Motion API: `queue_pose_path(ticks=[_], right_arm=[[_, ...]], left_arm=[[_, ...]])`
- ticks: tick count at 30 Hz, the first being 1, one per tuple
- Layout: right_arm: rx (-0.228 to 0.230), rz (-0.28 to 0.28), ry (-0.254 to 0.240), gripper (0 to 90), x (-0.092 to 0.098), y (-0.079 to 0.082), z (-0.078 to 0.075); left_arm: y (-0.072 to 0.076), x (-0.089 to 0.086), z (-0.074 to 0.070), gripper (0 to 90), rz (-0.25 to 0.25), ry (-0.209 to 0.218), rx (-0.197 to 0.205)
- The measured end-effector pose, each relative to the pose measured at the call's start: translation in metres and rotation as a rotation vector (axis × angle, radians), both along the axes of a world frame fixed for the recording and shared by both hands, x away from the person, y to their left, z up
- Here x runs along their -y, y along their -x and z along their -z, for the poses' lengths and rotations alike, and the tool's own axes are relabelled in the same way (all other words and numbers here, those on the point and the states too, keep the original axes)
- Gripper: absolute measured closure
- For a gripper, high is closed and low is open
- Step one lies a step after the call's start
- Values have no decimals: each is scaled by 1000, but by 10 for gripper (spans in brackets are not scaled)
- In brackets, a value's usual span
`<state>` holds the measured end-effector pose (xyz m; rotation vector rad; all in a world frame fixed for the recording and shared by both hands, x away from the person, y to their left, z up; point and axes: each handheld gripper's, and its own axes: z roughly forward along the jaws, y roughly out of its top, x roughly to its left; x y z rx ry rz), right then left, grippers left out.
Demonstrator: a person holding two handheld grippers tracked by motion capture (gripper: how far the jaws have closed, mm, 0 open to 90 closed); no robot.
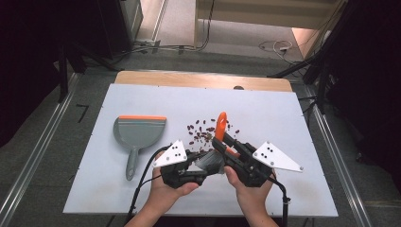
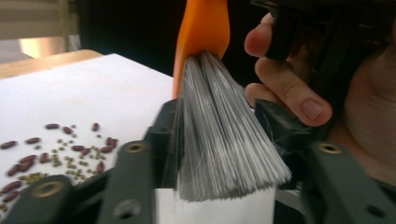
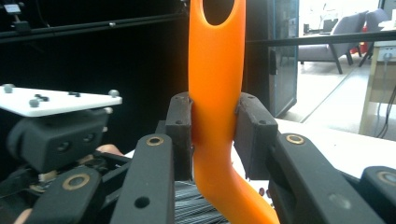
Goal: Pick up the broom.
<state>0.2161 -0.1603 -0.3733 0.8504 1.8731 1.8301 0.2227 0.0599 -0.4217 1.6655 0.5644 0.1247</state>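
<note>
The brush [image 1: 217,142], an orange-handled one with grey bristles, is held up off the white table [image 1: 283,113], just on the near side of the scattered beans [image 1: 205,132], its handle pointing away from the person and its bristles toward them. The right gripper [image 3: 214,128] is clenched on the orange handle [image 3: 215,93]: in the right gripper view the two pads press on either side of it at mid-length, with the hanging hole above the jaws and the curve down to the bristles below. This mid-handle hold probably gives enough leverage for sweeping. The left gripper [image 2: 219,140] meets the brush from the other end; in the left gripper view the bristles [image 2: 224,140] stand between its jaws, which sit close on both sides, apparently squeezing the tuft, perhaps to steady or straighten the brush in the right hand's grip. The two hands are side by side near the front edge of the table. The grey dustpan [image 1: 138,135] lies flat well to the left of the beans, its handle toward the person, untouched, presumably waiting to receive the swept pile.
</note>
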Motion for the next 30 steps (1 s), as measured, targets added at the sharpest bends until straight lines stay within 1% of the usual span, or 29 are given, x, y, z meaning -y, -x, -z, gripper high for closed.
queue_pose_path(ticks=[1,2,3,5,7,9,10,11,13,15,16,17,18,19,20,21,23,24,25,27,28,29,30], right_arm=[[4,-3,7,672,-2,2,0],[4,-3,7,672,-2,2,0],[7,-6,7,673,-2,3,0],[12,-10,3,673,-2,3,-1],[13,-8,4,673,-2,3,-1],[18,-5,8,673,-3,3,0],[18,-2,12,673,-3,3,0],[14,-6,15,672,-3,3,0],[21,-18,24,669,-4,1,1],[22,-24,32,665,-4,0,0],[26,-64,37,597,-2,-2,-1],[26,-64,37,597,-2,-2,-1],[11,-120,25,488,3,-8,-4],[1,-143,13,470,8,-10,-6],[-2,-171,5,463,13,-14,-8],[-5,-193,10,464,17,-17,-9],[-20,-256,37,470,25,-24,-12],[-27,-291,52,475,28,-28,-12],[-38,-327,65,484,32,-31,-11],[-55,-391,87,502,36,-37,-8],[-60,-427,94,509,38,-40,-5],[-63,-462,101,515,39,-41,-3],[-68,-491,112,525,40,-42,-1]], left_arm=[[0,-1,0,647,-5,-3,3],[1,-1,-1,647,-8,1,5],[1,-2,-2,709,-19,5,4],[1,-3,-2,757,-21,5,0],[0,-5,-2,773,-29,-3,2],[0,-5,-2,805,-29,-7,-8],[0,-5,-2,819,-34,-10,-5],[0,-6,-2,840,-37,-20,-5],[-1,-8,-3,850,-33,-30,-6],[-2,-11,-3,854,-36,-43,2],[-3,-13,-4,859,-28,-44,0],[-5,-16,-4,859,-17,-43,3],[-5,-19,-5,860,-14,-51,8],[-6,-25,-6,860,-8,-68,23],[-6,-25,-6,860,-8,-68,23],[-6,-28,-6,861,5,-68,26],[-8,-34,-7,860,27,-62,29],[-9,-41,-9,861,65,-54,34],[-9,-41,-9,860,65,-54,34],[-10,-47,-10,860,105,-53,43],[-11,-53,-11,860,146,-40,48],[-11,-53,-11,860,146,-40,48],[-12,-58,-12,860,196,-23,53]])
